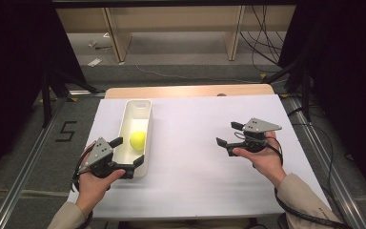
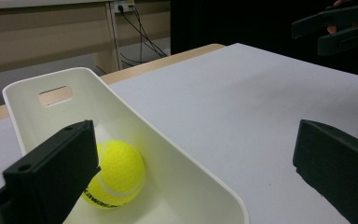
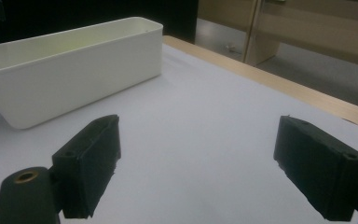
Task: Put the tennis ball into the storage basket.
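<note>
A yellow tennis ball [image 1: 138, 140] lies inside a long white bin [image 1: 144, 114] on the white table cover. My left gripper [image 1: 127, 151] is open at the bin's near end. In the left gripper view one jaw hangs over the bin in front of the ball [image 2: 116, 175] and the other over the table, so the left gripper [image 2: 193, 140] has the bin's side wall [image 2: 177, 149] between its jaws, untouched. My right gripper [image 1: 228, 133] is open at the table's right, pointing toward the bin. In the right gripper view the right gripper [image 3: 200, 140] holds nothing, and the bin [image 3: 74, 70] stands beyond it.
The white cover [image 1: 195, 167] spreads across the table, with a wooden edge [image 1: 186, 90] at the far side. Metal rails [image 1: 24, 181] run along both sides, and cables [image 1: 262, 43] lie on the floor beyond. My right gripper [image 2: 331, 25] appears far off in the left gripper view.
</note>
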Motion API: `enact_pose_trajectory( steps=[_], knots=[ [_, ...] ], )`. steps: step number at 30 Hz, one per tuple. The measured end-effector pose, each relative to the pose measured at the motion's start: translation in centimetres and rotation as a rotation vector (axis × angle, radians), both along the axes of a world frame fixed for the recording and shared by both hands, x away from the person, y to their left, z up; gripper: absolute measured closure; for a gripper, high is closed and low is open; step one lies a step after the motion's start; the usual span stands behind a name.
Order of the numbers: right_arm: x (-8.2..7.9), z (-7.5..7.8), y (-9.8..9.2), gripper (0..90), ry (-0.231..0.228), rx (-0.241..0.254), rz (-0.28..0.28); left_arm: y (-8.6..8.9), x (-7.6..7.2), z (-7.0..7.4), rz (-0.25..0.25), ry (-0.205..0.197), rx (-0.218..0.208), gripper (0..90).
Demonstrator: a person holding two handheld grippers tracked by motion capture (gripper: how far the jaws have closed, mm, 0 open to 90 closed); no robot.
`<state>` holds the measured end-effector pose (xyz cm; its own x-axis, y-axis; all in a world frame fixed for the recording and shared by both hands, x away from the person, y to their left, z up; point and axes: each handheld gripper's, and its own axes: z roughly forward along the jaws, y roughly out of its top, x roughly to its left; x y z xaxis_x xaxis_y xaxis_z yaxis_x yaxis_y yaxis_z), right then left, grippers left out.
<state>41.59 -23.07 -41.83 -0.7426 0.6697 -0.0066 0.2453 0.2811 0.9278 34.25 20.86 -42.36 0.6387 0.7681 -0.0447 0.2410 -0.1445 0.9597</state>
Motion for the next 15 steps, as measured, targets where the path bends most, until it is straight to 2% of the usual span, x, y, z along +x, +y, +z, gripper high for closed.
enact_pose_trajectory(
  steps=[15],
  knots=[
    [-0.18,0.09,-0.25,15.4,-0.018,0.02,-0.004,-0.01,0.07,0.03,-0.001,0.0,-0.001,0.0]
  ],
)
